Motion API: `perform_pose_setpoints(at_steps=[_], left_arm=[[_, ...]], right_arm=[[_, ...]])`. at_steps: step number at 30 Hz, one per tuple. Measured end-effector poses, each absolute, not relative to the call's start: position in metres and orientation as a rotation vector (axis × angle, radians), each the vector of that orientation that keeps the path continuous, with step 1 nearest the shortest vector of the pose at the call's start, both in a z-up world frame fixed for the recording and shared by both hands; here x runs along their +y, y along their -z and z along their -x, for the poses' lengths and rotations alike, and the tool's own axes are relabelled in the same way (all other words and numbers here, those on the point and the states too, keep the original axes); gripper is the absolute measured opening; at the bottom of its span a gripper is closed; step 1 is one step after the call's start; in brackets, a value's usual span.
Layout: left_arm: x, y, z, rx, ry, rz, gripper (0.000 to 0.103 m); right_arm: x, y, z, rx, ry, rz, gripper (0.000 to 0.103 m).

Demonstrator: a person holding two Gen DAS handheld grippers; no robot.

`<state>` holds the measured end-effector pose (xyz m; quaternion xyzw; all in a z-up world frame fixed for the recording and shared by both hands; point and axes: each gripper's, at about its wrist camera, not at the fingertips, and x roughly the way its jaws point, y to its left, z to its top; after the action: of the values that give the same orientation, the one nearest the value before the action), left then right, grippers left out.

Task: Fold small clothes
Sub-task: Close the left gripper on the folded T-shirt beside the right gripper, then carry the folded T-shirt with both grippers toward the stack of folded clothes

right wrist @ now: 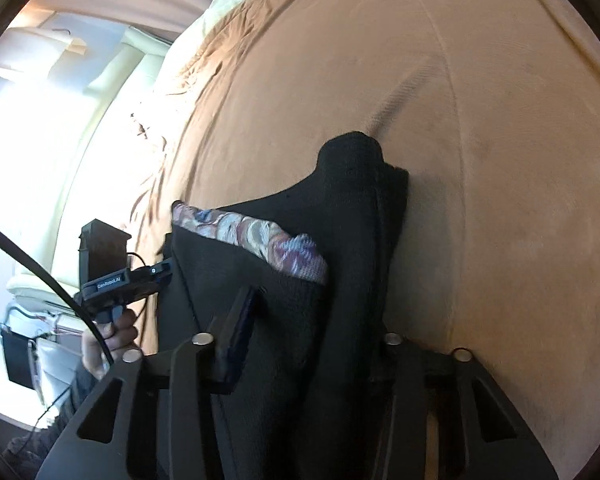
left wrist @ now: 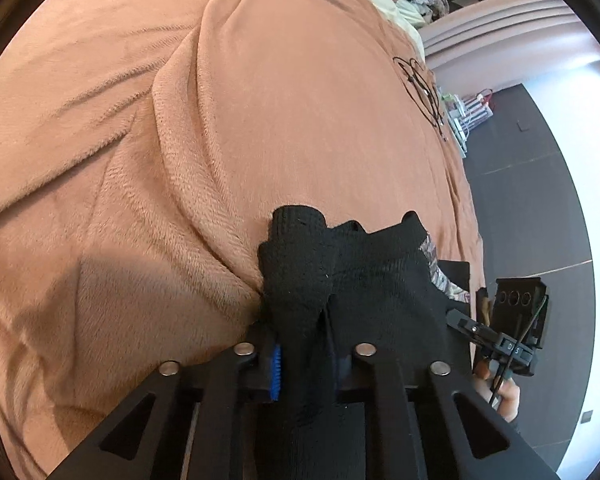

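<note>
1. Left gripper (left wrist: pixel 306 354): black two-finger frame at the bottom of its own view; jaws narrow and clamped on a bunch of black knit cloth; a blue ribbed pad (left wrist: pixel 275 372) shows on the left finger.
2. Right gripper (right wrist: pixel 312 344): black frame at the bottom of its own view; black cloth fills the gap between the fingers and hides the right one, so whether the pads press on it cannot be told.
3. Black knit garment (left wrist: pixel 340 276): small, bunched, lying at the near edge of the bed and running back into both grippers. From the right wrist a patterned lining (right wrist: pixel 256 240) in mauve, cream and blue shows along an opening in it.
4. Blanket (left wrist: pixel 140 140): plush, peach-orange, covering the bed; long creases and raised folds on the left, smoother toward the right.
5. Pale bedding (right wrist: pixel 220 12): cream, crumpled, along the far edge of the blanket.
6. Black cord (left wrist: pixel 420 84): thin, looped, lying on the blanket near its right edge, well apart from the garment.
7. Floor (left wrist: pixel 540 220): dark tiles with pale joints, right of the bed.
8. Window (right wrist: pixel 32 140): bright, overexposed, at the left of the right wrist view; a hand (right wrist: pixel 108 340) grips the other gripper's handle before it.
</note>
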<state>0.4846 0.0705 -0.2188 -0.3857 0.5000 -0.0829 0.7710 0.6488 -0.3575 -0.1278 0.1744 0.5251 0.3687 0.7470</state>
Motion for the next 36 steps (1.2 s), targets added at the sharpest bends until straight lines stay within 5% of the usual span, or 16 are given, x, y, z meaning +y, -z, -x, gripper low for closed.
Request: perform_pose_setpoints(at_steps=[8,36], left_arm=[[0.066,0.178,-0.466,1.015,0.181,0.780,0.006],[0.008,-0.017,-0.322,0.719,0.348,0.676,0.005]], right_arm=[[-0.355,0.094,-0.623,1.066,-0.716,-0.277,0.011],[-0.439,-0.078,-0.361,0.683,-0.700,-0.191,0.010]])
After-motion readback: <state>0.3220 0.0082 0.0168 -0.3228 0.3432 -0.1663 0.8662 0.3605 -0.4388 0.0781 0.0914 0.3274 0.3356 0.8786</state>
